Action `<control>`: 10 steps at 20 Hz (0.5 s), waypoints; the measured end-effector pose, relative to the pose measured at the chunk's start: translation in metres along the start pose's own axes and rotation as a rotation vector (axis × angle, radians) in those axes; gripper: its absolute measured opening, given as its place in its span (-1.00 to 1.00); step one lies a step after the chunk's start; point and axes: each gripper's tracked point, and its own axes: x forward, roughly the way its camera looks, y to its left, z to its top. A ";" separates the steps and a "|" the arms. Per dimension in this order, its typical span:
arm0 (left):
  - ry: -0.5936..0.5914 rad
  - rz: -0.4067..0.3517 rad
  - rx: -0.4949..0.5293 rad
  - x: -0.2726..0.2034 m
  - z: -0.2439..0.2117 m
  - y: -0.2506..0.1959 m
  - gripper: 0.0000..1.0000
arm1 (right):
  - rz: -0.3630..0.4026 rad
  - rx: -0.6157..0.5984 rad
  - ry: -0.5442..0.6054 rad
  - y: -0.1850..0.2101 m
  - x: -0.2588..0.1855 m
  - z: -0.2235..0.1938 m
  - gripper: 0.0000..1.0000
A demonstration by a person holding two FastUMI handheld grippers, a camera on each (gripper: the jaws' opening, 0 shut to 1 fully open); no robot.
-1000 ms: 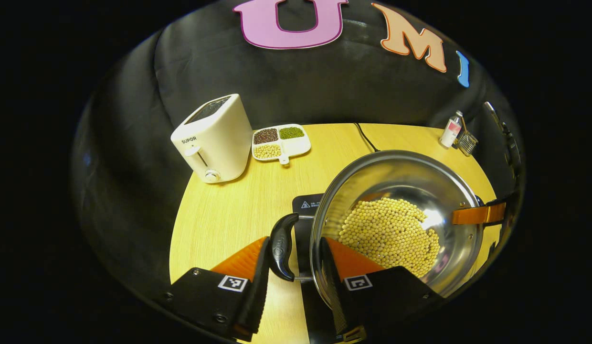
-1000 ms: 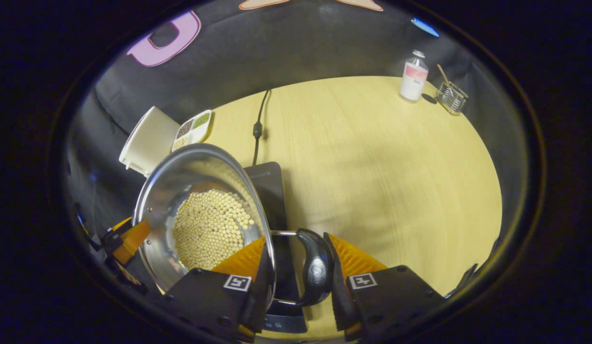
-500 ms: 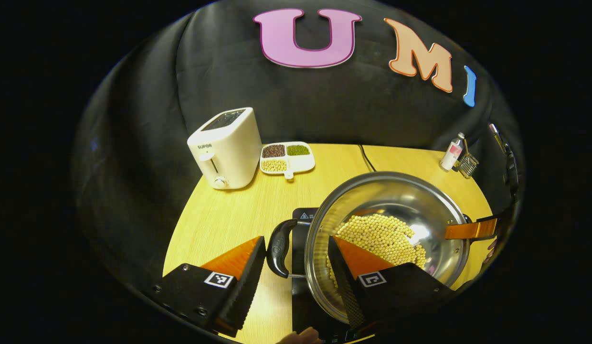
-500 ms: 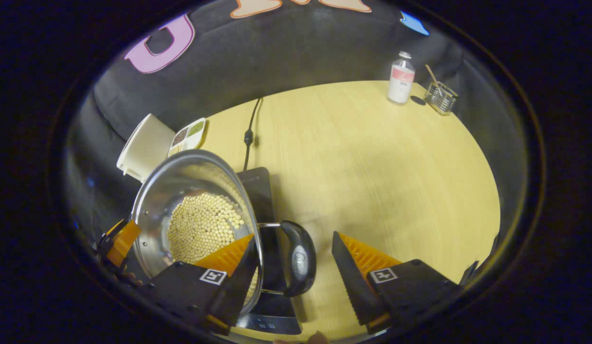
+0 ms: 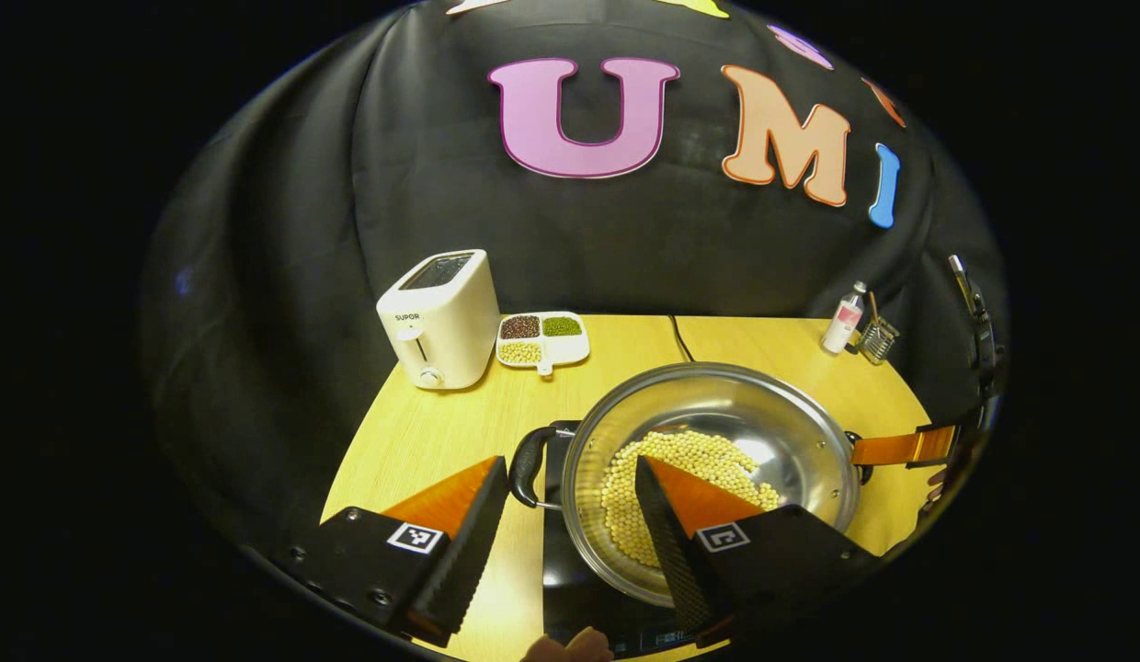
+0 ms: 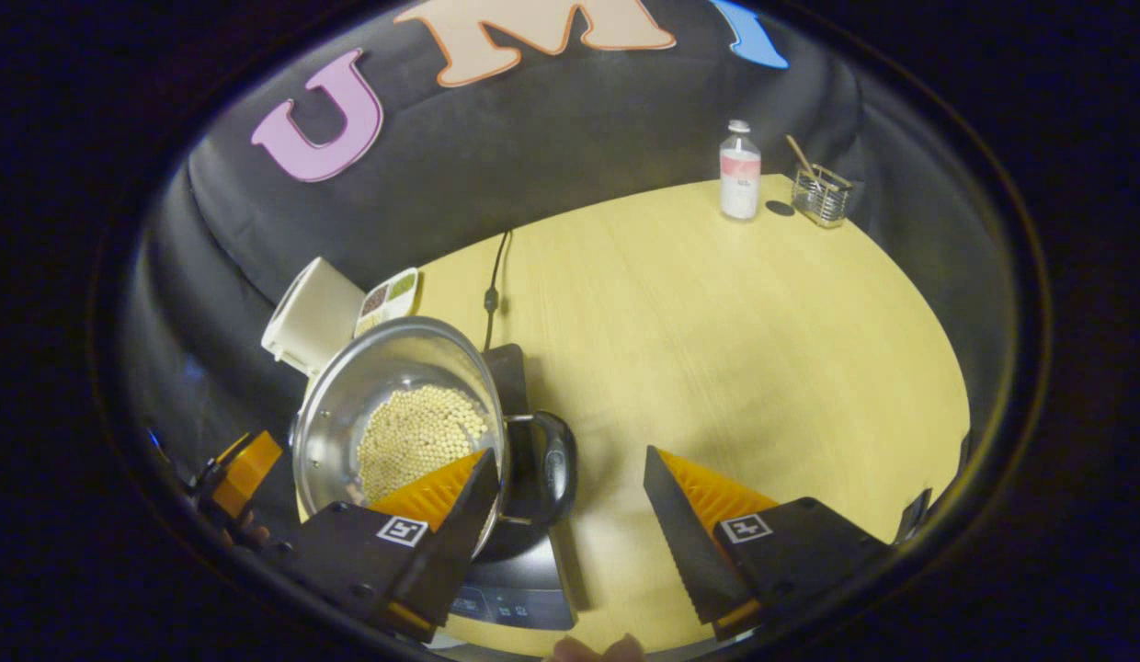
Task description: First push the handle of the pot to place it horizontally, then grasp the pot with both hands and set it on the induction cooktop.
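The pot [image 5: 708, 460], a wide, shallow steel pan holding a layer of pale yellow beans [image 5: 680, 478], sits on the black induction cooktop [image 5: 570, 579] near the front edge of the desk [image 6: 763, 368], so the task looks all but finished. Its two black handles lie on one line running side to side across the desk: one handle [image 5: 524, 464] sticks out toward the left gripper [image 5: 570, 538], just ahead of the gap between that gripper's fingers, and the other handle [image 6: 556, 469] lies just ahead of the right gripper [image 6: 570, 542]. Each gripper is close to its own handle, and neither touches it. Both grippers have their fingers spread wide apart with nothing between them. In the left gripper view the right gripper's orange finger [image 5: 892, 449] shows beyond the pot's far rim. Any coming move would seem to be a straight pull back, away from the handles, along that same side-to-side line. Toward the desk's back left corner stand a white toaster [image 5: 438, 317] and a divided dish of beans [image 5: 542, 336]; at the back right are a small bottle [image 6: 740, 170] and a wire holder [image 6: 820, 195].
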 end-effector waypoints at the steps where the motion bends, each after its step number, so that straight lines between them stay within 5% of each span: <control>1: -0.010 -0.004 -0.002 -0.007 0.001 -0.004 0.72 | -0.003 0.008 -0.012 -0.007 -0.008 0.001 0.96; 10: -0.123 0.039 -0.048 -0.107 0.014 -0.064 0.76 | 0.101 -0.001 -0.168 -0.078 -0.093 0.021 0.96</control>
